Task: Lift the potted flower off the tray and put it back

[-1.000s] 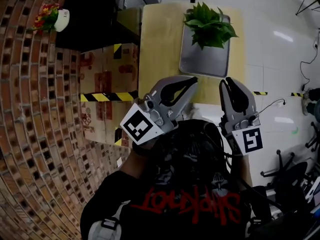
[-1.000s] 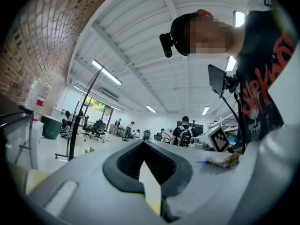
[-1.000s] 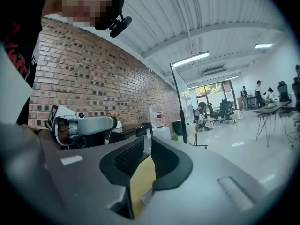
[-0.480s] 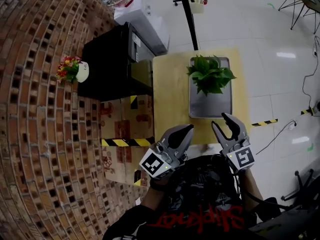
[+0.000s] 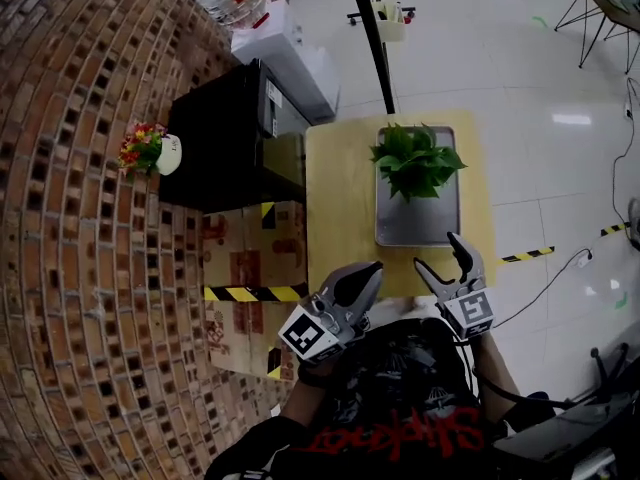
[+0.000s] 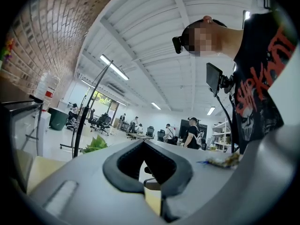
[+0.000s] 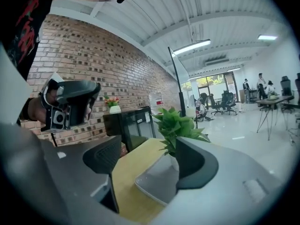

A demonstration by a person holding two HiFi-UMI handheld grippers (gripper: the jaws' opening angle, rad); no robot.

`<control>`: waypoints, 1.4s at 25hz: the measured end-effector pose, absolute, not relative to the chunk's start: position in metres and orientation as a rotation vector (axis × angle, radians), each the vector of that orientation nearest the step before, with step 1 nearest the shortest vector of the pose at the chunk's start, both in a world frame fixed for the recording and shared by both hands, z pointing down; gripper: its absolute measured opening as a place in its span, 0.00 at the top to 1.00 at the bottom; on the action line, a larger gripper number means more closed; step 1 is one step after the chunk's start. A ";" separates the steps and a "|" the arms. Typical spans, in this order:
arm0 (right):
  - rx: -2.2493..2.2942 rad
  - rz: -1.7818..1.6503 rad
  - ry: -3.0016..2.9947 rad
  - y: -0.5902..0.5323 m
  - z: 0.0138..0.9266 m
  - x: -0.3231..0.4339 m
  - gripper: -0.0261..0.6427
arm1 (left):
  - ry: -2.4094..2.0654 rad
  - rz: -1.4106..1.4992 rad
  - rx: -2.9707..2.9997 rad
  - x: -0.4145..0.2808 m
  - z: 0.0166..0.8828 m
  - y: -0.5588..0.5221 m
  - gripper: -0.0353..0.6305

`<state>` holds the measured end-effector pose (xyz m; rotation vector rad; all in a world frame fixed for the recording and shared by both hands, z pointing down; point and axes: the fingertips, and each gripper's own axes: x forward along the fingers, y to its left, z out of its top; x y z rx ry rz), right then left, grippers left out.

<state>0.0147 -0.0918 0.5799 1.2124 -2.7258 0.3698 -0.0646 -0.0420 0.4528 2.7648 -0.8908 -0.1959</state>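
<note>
Plant on its tray, both claws short of it.
In the head view the plant (image 5: 415, 160) stood at the far end of the tray (image 5: 417, 230) on the desk (image 5: 338, 198), upper middle of frame. The left claw (image 5: 372, 268) was closed and empty. The right claw (image 5: 438, 251) had just been opening, with nothing between its jaws. Only the head view showed the whole tray; the right gripper view showed one corner, and the left gripper view only leaves, lower left. The shirt's red print read "Slipknot".
</note>
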 end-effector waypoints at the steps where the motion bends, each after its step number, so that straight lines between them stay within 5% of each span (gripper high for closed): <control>1: 1.231 0.372 -2.710 -0.094 0.587 0.018 0.40 | -0.889 -0.194 2.762 -0.063 0.454 -0.041 0.95; 7: 1.261 0.429 -2.623 -0.094 0.633 0.029 0.29 | -0.918 -0.185 2.750 -0.062 0.454 -0.033 0.95; 35: 1.200 0.411 -2.484 -0.138 0.727 0.031 0.33 | -0.956 -0.119 2.700 -0.058 0.471 -0.040 0.95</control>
